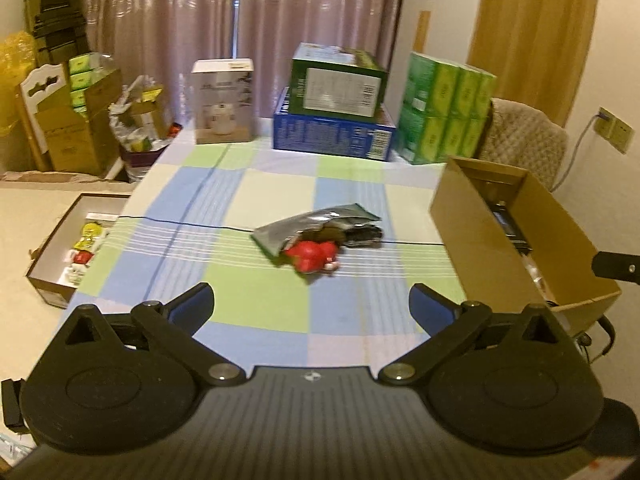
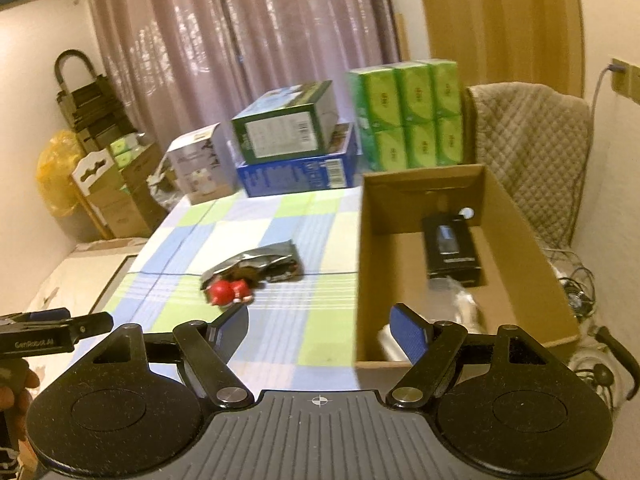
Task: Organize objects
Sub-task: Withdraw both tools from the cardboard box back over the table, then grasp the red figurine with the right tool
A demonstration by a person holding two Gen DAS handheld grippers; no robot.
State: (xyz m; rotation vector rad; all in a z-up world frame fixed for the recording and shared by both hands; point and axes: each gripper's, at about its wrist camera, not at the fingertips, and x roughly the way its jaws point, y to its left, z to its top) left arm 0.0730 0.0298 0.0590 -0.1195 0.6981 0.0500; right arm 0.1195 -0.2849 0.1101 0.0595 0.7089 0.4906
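Lying mid-frame on the cloth [image 1: 200,200], left of the box [image 1: 472,236], the crinkly foil pouch [image 1: 316,222] and hard red toy [image 1: 310,258] look light, best pinched at the pouch edge; left gripper [image 1: 312,304] and right gripper [image 2: 318,330] are held wide, empty.

The table cloth [image 1: 260,184] is checked in blue, green and cream squares with thin white stripes. A silver packet [image 1: 316,222] and a red toy [image 1: 310,258] are seen on it. The open box [image 2: 520,240] is brown, with a black box [image 2: 452,248] inside. Blue pads [image 2: 408,336] are seen on the black grippers.
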